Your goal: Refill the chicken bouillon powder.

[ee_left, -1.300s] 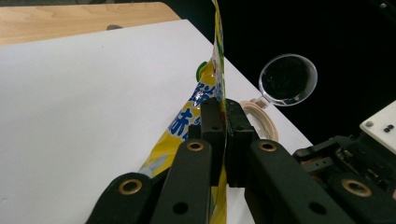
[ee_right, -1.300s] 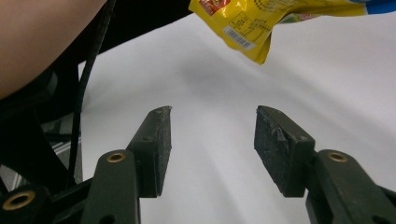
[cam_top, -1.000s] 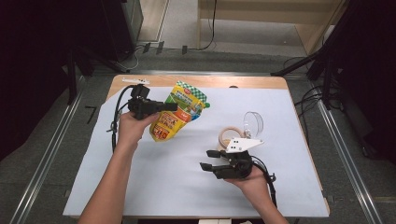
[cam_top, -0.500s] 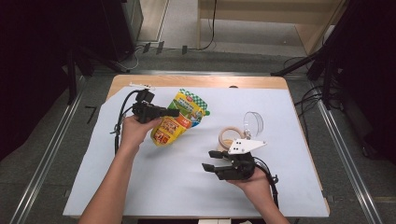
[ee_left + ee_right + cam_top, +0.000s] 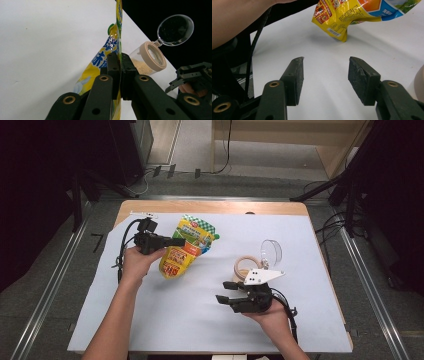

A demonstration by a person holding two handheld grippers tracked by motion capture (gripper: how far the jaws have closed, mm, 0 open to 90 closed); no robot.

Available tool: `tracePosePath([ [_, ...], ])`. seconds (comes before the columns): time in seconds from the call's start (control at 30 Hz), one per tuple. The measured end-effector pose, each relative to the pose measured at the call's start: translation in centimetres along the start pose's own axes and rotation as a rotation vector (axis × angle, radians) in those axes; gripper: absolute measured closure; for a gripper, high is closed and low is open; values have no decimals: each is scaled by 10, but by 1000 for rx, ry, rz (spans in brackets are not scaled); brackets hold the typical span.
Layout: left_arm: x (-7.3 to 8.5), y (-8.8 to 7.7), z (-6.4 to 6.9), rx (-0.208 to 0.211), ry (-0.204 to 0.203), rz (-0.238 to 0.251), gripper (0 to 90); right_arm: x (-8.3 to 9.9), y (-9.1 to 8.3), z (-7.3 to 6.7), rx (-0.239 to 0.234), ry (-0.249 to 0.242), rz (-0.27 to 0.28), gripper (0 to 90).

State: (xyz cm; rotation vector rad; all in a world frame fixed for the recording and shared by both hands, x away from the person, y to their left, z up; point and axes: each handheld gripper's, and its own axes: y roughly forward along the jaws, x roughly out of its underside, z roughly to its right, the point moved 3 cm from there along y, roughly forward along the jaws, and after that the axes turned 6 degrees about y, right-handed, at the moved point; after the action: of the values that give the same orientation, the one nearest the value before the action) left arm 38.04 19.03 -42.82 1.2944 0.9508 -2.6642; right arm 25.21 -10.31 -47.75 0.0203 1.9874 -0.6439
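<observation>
A yellow snack bag [image 5: 186, 251] with a green checked top hangs off the white-covered table, its lower corner close to the sheet. My left gripper [image 5: 181, 241] is shut on the bag's edge; in the left gripper view the two black jaws [image 5: 120, 72] pinch the thin bag [image 5: 100, 65] between them. My right gripper [image 5: 223, 291] rests low near the table's front right and stands open, pointing left. In the right gripper view the jaws [image 5: 325, 75] hold nothing, and the bag [image 5: 362, 12] hangs farther off above bare sheet.
A clear jar with a beige rim [image 5: 244, 267] lies on its side behind the right gripper, its clear hinged lid [image 5: 271, 252] swung open; it holds some tan powder [image 5: 140, 66]. The white sheet [image 5: 165, 320] covers most of the wooden table. The left forearm [image 5: 237, 17] crosses the right gripper view.
My left gripper and the bag have shifted slightly toward the near side and down. The right gripper has stayed where it was.
</observation>
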Motion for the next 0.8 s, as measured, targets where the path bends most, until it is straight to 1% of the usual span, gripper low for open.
tracePosePath([
  [0.03, 1, -2, 0, -6, 4, 2, 892, 0, 0, 0, 1, 0, -1, 475],
  [0.17, 6, -7, 1, -3, -3, 6, 889, 0, 1, 0, -1, -3, -5, 475],
  [0.2, 6, -8, 1, -9, 2, 5, 888, 1, 2, 0, 0, -3, -7, 475],
  [0.23, 7, -10, 2, -14, -2, 5, 886, 1, 3, 0, 0, -6, -9, 475],
  [0.37, 11, -16, 3, -24, 3, 4, 881, 3, 6, -1, -7, -2, -18, 475],
  [0.43, 12, -18, 3, -25, -3, 4, 881, 2, 7, -1, -8, 0, -19, 475],
  [0.7, 19, -27, 4, -15, -3, 3, 878, 2, 8, 1, -3, 2, -23, 475],
  [0.8, 21, -30, 2, -22, -8, 3, 874, 2, 9, 0, -6, -1, -22, 475],
])
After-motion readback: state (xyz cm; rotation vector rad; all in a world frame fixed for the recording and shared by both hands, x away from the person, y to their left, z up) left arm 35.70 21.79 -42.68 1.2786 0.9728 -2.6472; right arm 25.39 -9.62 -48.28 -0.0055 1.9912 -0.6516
